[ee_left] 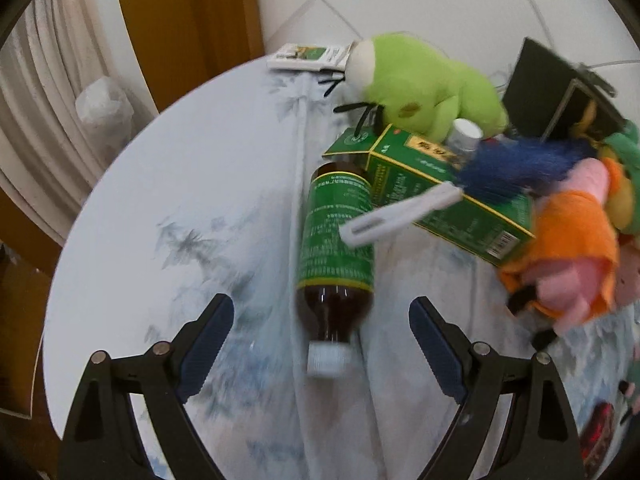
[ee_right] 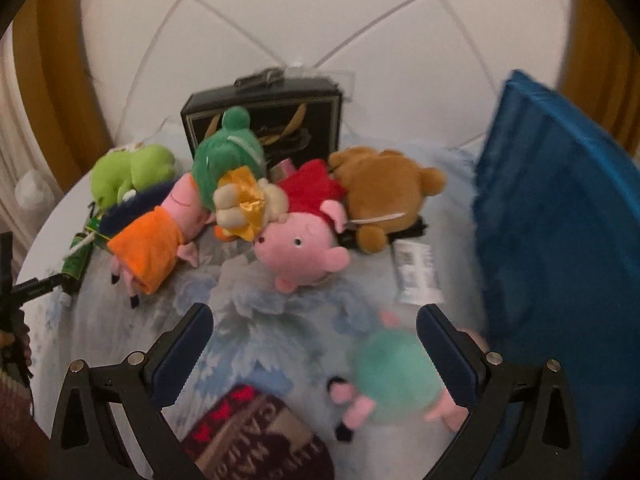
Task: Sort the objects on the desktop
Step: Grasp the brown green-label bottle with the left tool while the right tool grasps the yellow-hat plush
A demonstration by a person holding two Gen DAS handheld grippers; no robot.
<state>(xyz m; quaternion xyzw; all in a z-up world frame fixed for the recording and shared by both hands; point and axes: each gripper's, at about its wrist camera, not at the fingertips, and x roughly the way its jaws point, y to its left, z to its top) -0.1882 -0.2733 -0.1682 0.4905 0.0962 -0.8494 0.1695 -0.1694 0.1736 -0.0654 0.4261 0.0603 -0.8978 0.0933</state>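
Brown glass, I judged: the bottle (ee_left: 335, 256) lay on the counter (ee_left: 192, 184) between my left gripper's (ee_left: 321, 312) wide, empty jaws (rigid, slippery, likely heavy), best gripped across its labelled middle. My right gripper (ee_right: 315, 322) gaped empty too.

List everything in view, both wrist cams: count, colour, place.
bottle: 1, brown, green label, lying ahead of left tongs
carton: 1, green, behind bottle
white clip: 1, across bottle and carton
frog plush: 1, lime, behind carton
pig plushes: 3, pink; orange, red, mint clothes
bear plush: 1, brown, right of red pig
dark box: 1, black, rear
blue bin: 1, right edge
left tongs: open
right tongs: open
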